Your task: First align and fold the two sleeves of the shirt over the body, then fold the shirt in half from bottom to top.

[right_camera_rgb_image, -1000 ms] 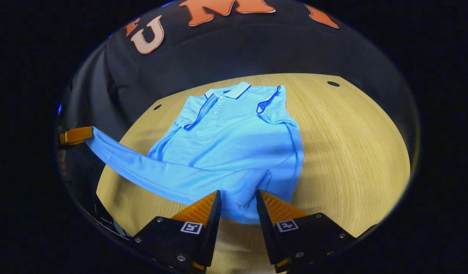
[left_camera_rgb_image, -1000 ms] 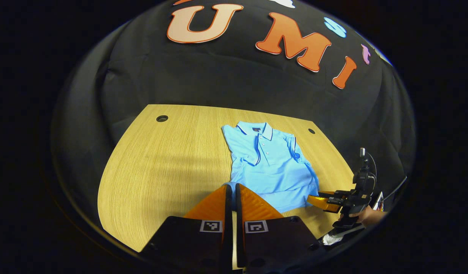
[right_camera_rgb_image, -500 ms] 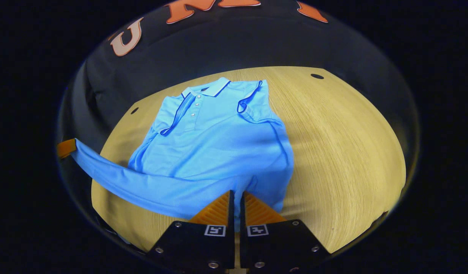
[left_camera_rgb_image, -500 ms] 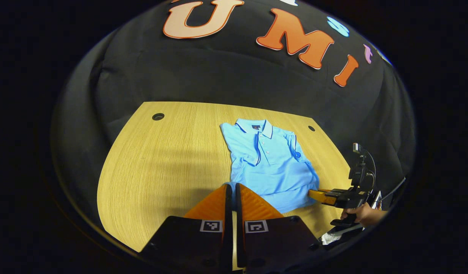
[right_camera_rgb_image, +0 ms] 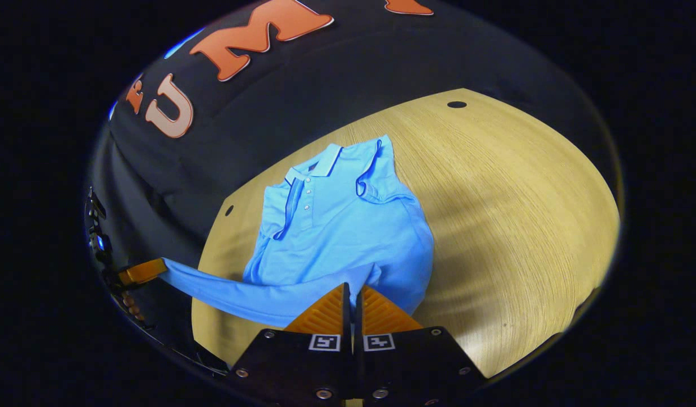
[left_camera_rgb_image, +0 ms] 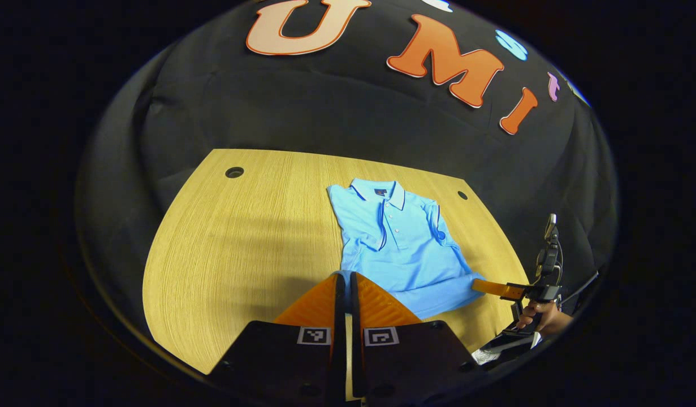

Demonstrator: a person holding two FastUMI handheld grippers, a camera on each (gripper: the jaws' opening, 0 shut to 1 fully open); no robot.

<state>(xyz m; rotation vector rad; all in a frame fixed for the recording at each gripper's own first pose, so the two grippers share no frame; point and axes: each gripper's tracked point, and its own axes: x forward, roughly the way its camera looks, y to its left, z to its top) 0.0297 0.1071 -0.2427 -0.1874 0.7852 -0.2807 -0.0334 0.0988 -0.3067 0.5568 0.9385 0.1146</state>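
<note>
The light blue polo shirt (right_camera_rgb_image: 339,232) lies on the wooden table (right_camera_rgb_image: 511,215), both sleeves folded over its body. The left gripper (left_camera_rgb_image: 344,277) and the right gripper (right_camera_rgb_image: 352,289) each pinch a corner of its bottom hem, lifted.

Shirt (right_camera_rgb_image: 348,237): soft matt knit cloth with a fine piqué texture and small glossy buttons, its hem pinched between ridged fingers (right_camera_rgb_image: 325,311). Table (left_camera_rgb_image: 240,243): smooth light wood with fine straight grain and low sheen, beyond the fingertips. Booth wall (left_camera_rgb_image: 302,107): matt creased cloth.
</note>
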